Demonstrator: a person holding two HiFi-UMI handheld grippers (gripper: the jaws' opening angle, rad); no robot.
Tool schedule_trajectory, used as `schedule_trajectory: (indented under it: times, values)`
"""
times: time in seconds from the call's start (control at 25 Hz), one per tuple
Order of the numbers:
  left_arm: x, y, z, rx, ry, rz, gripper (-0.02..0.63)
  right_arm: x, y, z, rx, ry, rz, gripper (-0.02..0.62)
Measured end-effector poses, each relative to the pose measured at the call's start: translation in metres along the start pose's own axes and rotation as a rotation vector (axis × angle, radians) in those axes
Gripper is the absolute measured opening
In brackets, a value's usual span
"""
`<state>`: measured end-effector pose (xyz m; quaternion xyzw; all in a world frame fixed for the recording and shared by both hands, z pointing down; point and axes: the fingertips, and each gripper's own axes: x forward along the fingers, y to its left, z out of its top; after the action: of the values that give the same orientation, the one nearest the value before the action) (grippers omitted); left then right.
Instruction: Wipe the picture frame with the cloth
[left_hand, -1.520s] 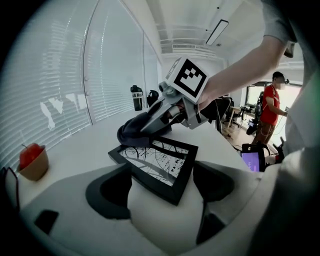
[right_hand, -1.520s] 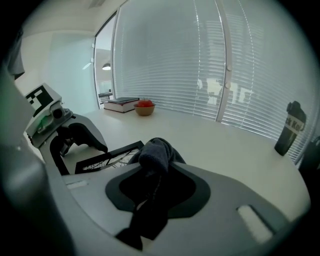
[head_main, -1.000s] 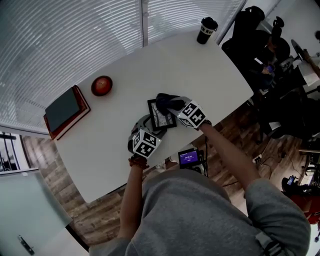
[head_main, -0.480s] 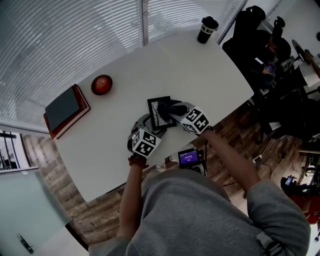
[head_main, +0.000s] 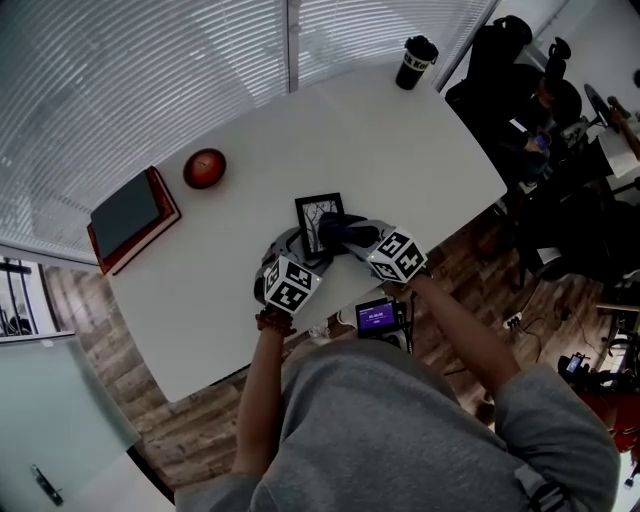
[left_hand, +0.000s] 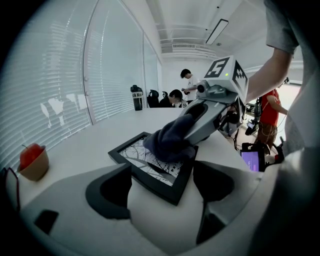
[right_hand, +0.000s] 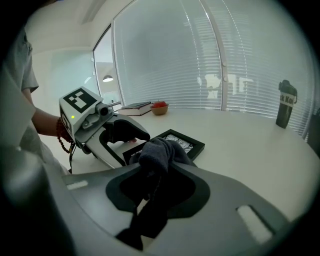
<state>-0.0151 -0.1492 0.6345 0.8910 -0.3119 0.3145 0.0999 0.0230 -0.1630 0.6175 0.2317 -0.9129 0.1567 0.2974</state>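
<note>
A black picture frame (head_main: 318, 218) with a branch print lies flat on the white table (head_main: 400, 150). My left gripper (head_main: 300, 252) grips the frame's near corner (left_hand: 172, 192), a pad against each side, and holds it still. My right gripper (head_main: 350, 236) is shut on a dark bunched cloth (head_main: 343, 230). The cloth (left_hand: 169, 142) presses on the glass at the frame's near right part. In the right gripper view the cloth (right_hand: 157, 152) bulges from the jaws and a tail hangs down, with the frame (right_hand: 186, 144) just beyond it.
A red fruit in a bowl (head_main: 204, 169) and a red book with a dark tablet (head_main: 132, 218) sit at the table's left. A black cup (head_main: 414, 60) stands at the far corner. A small lit screen (head_main: 378, 317) is at the near edge. People and chairs are at the right.
My right gripper has dragged the cloth across the frame from its far right part toward the near edge. The left gripper and the frame have stayed put.
</note>
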Motion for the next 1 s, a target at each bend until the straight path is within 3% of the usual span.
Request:
schedule_trajectory:
  times: [0.24,0.52,0.68,0.84,0.92,1.0]
  values:
    - [0.000,-0.003,0.000,0.002,0.002,0.002,0.376,-0.010,0.014,-0.010,0.064,0.011,0.073,0.097]
    - [0.000,-0.003,0.000,0.000,-0.003,0.000,0.376,-0.018,0.031,-0.019,0.113,0.059,0.217,0.097]
    - [0.000,-0.005,0.000,0.000,-0.002,-0.001,0.374,-0.033,0.040,-0.021,0.067,0.088,0.366,0.097]
    - [0.000,-0.002,0.001,0.001,-0.007,-0.002,0.374,-0.058,0.045,0.009,-0.053,0.055,0.558,0.097]
    - [0.000,-0.002,0.001,-0.001,-0.008,-0.003,0.374,-0.059,0.029,0.034,-0.109,0.008,0.532,0.099]
    - [-0.001,-0.003,0.001,-0.002,-0.009,-0.003,0.374,-0.051,-0.002,0.063,-0.151,-0.053,0.403,0.099]
